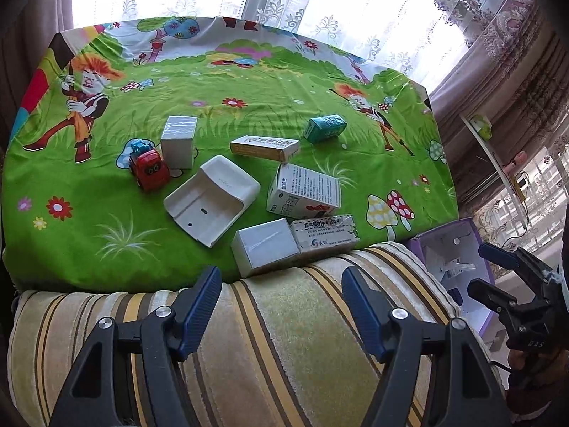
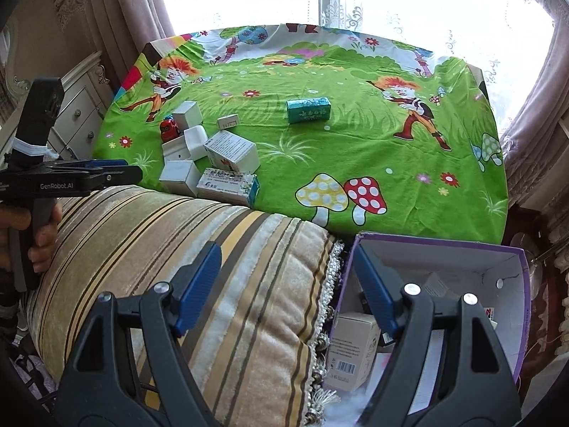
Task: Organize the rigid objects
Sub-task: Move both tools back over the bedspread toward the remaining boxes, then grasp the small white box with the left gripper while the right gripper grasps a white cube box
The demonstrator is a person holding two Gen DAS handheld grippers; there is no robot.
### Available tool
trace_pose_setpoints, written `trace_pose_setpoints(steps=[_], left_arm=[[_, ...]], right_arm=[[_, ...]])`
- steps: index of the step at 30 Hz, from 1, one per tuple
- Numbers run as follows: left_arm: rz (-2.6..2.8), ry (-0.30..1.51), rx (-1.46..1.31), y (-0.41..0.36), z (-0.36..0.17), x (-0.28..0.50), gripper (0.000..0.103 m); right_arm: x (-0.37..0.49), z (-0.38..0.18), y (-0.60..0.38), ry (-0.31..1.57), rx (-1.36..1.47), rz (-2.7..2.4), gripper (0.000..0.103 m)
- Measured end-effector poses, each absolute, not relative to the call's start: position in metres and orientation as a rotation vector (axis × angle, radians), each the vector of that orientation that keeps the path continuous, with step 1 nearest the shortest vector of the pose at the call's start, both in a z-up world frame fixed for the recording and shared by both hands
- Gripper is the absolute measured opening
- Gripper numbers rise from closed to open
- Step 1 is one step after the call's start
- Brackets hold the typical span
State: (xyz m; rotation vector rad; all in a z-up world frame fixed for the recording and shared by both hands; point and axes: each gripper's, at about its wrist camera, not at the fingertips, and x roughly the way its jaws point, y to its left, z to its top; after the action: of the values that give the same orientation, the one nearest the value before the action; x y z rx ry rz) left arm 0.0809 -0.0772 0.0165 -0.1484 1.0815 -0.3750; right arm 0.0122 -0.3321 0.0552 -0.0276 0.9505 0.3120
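Boxes and small hard things lie scattered on the green cartoon sheet [image 1: 106,220] over what looks like a bed, and most of the sorting seems left to do. Near the striped cushion [image 1: 284,320] sit a plain white box [image 1: 265,245] and a printed medicine box [image 1: 325,236], touching each other; just beyond them lie a larger white carton [image 1: 304,192] and a white plastic tray [image 1: 213,199]. Farther left stand a red toy car [image 1: 147,167] and an upright white box [image 1: 179,140], just beside one another, with a yellow-edged box [image 1: 265,147] and a teal packet [image 1: 325,127] farther back, the teal one well apart from the rest. The purple-rimmed collecting box [image 2: 512,284], at the right beside the cushion, already holds at least one cream carton [image 2: 352,348] and a few other items too hidden to name, so a small part appears done. Left claw [image 1: 281,309] is spread wide and holds nothing, above the cushion. Right claw [image 2: 288,288] is likewise spread and empty, one finger over the cushion and the other over the collecting box. About eight items remain on the sheet.
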Motion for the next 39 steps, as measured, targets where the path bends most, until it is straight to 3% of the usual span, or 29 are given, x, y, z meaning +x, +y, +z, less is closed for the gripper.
trace_pose_setpoints(steps=[12,15,39], left_arm=[[-0.250,1.224,-0.143,-0.103,-0.019,0.126,0.071],[-0.243,1.251,-0.153,-0.103,-0.027,0.131,0.053],[-0.253,1.079,-0.377,-0.010,0.006,0.091,0.052]], right_arm=[[0.028,0.051,-0.313,0.954,-0.041,0.362,0.079],[0.031,0.051,-0.310,0.952,-0.046,0.375,0.079],[0.093,0.049,-0.233,0.987,-0.097,0.486,0.079]])
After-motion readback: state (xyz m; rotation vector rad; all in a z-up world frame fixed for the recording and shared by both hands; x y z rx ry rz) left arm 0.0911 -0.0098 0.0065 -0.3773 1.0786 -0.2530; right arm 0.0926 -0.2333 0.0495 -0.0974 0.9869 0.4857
